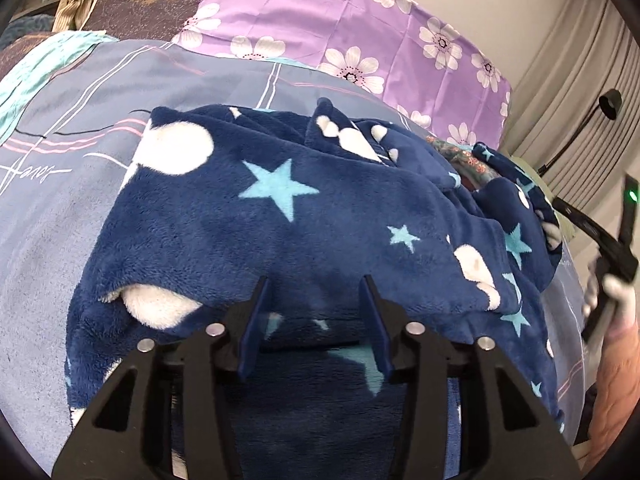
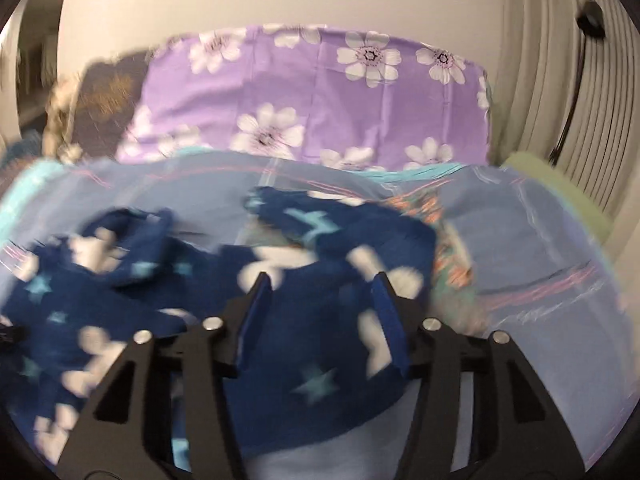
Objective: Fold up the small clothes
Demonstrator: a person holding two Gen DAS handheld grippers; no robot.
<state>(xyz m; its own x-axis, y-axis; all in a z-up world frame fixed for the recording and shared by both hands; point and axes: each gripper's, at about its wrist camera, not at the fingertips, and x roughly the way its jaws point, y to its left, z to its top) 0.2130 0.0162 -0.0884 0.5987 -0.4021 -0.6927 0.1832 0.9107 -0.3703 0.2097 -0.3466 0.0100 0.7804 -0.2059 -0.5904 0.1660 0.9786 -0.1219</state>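
Beneath the left tongs, jaws parted and pinching nothing, a navy star-print fleece garment sprawled on the bed, long axis running leftward toward the pillow. It looked soft, light, floppy; its near hem seemed the best hold. Right tongs hung released above it.

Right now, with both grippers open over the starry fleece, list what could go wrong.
1. The fleece lies bunched near its far corner, so a fold made now may trap the lumps.
2. A floral garment sits against the fleece's edge; the right gripper might snag it too.
3. The left gripper hovers over a doubled edge and might pinch only one layer.
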